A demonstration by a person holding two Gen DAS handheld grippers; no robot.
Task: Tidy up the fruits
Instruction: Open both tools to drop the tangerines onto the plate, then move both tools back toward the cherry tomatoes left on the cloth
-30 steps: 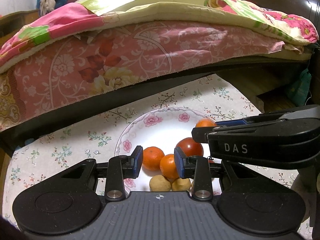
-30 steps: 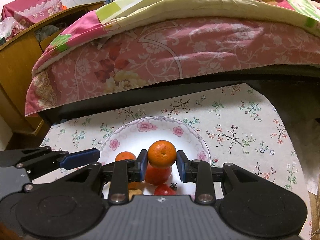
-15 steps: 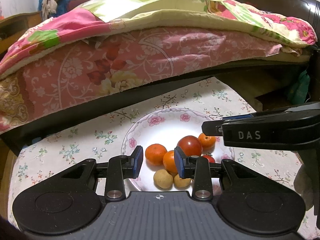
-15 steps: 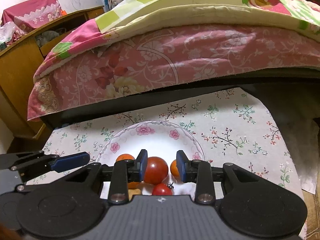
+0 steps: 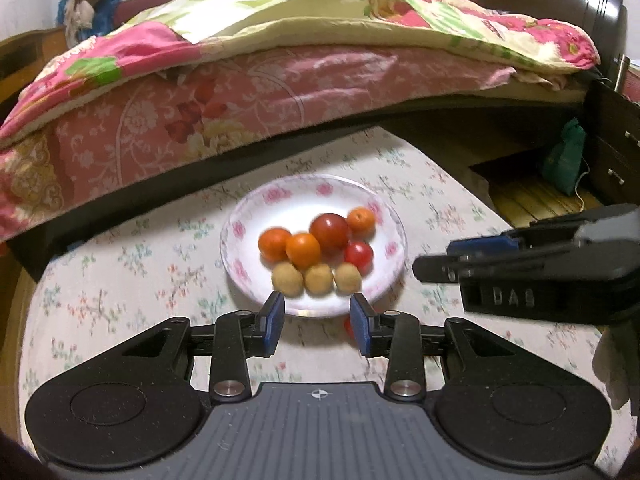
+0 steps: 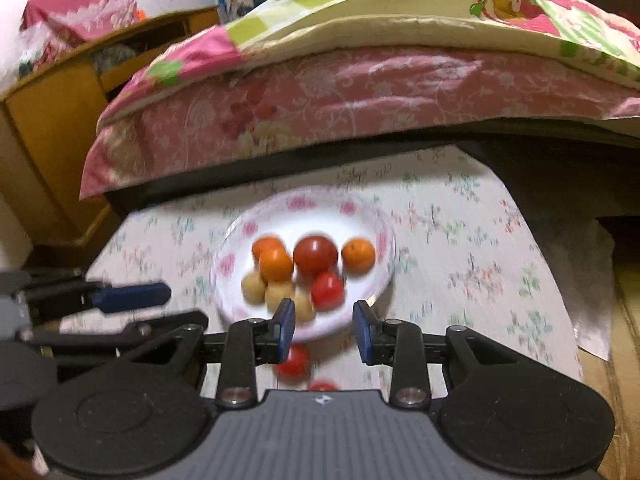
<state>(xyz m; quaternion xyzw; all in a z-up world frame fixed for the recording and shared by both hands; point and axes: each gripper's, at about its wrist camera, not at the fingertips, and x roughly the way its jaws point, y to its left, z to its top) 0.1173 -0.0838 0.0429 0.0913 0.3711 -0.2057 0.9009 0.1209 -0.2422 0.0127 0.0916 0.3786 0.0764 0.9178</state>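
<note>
A white floral plate (image 5: 384, 208) (image 6: 376, 216) on the flowered tablecloth holds three oranges, a large tomato (image 5: 330, 230) (image 6: 315, 255), a small tomato (image 5: 359, 254) (image 6: 327, 291) and three tan longans (image 5: 318, 278). The newest orange (image 5: 361, 221) (image 6: 358, 255) lies at the plate's right. Two small tomatoes (image 6: 293, 360) lie on the cloth in front of the plate. My left gripper (image 5: 318, 322) is open and empty, just short of the plate. My right gripper (image 6: 325, 326) is open and empty, also near the plate's front rim.
A bed with pink floral quilts (image 5: 248, 92) overhangs the table's far side. A wooden cabinet (image 6: 52, 128) stands at the left. A green pouch (image 5: 564, 160) sits on the floor at the right by dark drawers.
My right gripper let go of the orange onto the plate's right side. Both grippers have pulled back from the plate, and the fruits now lie ahead of the fingers.
</note>
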